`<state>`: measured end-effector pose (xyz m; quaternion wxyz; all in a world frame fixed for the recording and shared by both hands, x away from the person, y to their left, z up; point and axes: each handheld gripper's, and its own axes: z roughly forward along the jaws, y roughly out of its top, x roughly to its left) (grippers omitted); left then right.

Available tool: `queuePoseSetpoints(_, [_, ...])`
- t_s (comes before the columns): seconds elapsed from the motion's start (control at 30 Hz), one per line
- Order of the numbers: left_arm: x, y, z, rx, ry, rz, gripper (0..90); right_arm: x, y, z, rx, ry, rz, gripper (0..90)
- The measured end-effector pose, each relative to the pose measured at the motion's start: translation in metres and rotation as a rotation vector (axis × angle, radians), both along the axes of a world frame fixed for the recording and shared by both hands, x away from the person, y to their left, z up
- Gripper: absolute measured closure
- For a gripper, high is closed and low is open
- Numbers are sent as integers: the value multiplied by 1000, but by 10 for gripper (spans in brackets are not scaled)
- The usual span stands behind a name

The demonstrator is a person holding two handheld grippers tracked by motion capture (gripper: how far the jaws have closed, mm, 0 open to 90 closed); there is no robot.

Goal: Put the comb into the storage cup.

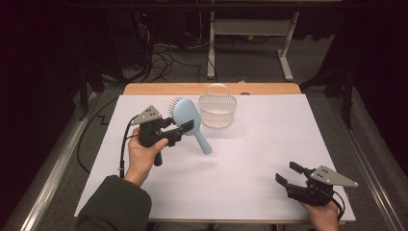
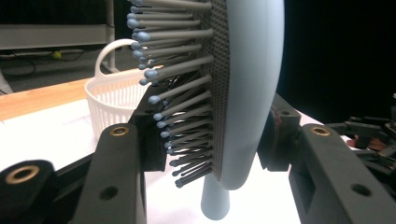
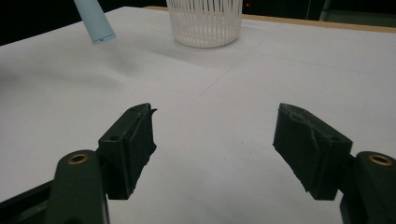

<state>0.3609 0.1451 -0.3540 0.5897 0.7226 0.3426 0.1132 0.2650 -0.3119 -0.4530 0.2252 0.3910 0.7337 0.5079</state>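
Observation:
A light blue hairbrush with grey bristles hangs above the white table sheet, its handle sloping down to the right. My left gripper is shut on the brush's head, one pad on the bristle side and one on the smooth back. Just right of the brush stands a white slatted basket with a hoop handle. My right gripper rests low at the table's near right corner, open with nothing between its fingers. In the right gripper view the brush handle tip hangs at top left, left of the basket.
A wooden table edge runs behind the white sheet. Beyond it are cables on the floor and a white desk frame. Bare sheet lies between the two grippers.

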Motion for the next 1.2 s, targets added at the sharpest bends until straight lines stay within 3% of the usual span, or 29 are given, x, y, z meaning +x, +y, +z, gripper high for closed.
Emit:
queuePoseSetpoints(0.27, [11,-4,7,5,-1,7,532,0,-1,0,19,3,-3,290])
queuePoseSetpoints(0.47, [19,-6,10,19,-7,19,532,1,-5,0,70,12,-8,283])
queuePoseSetpoints(0.7, [26,-6,12,22,8,37,532,3,-4,-2,56,28,-3,283])
queuePoseSetpoints(1.2, [39,-11,26,27,-9,45,532,4,-3,-3,50,40,8,286])
